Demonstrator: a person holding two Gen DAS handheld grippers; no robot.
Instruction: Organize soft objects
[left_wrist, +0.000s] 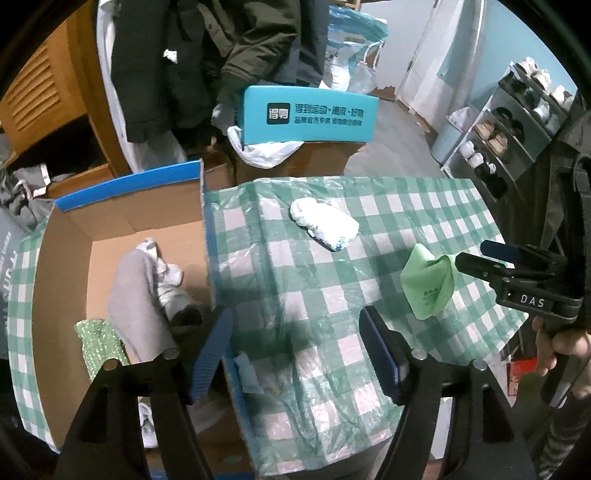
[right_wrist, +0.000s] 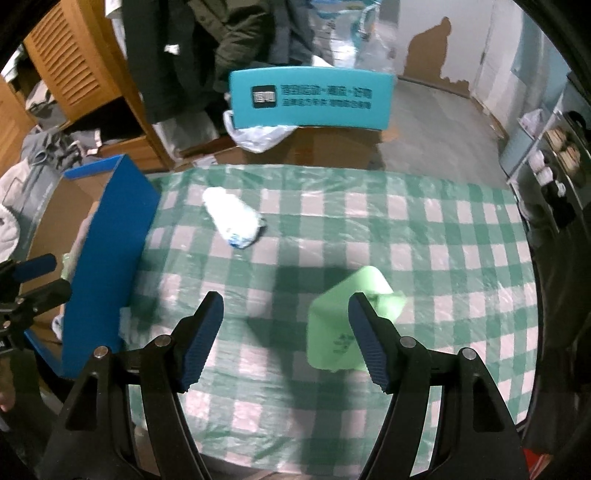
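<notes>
The right hand-held gripper (right_wrist: 286, 334) hangs released above the green packet (right_wrist: 338, 317) on the worktop (right_wrist: 461, 236); the left hand-held gripper (left_wrist: 295, 354), released, straddles the box (left_wrist: 208, 236) wall.

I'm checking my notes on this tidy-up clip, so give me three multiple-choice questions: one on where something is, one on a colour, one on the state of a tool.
1. Where does the grey cloth lie?
A. in the cardboard box
B. on the checked tablecloth
C. on the shoe rack

2. What colour is the soft packet nearest the right tool?
A. red
B. light green
C. black

3. How does the left tool stand?
A. shut on the white bundle
B. shut on the grey cloth
C. open, holding nothing

Answers: 1 A, the cloth rests inside the box walls. 2 B, the packet by the right tool's finger is pale green. 3 C, bare tablecloth shows between its pads, and the white bundle lies apart.
</notes>
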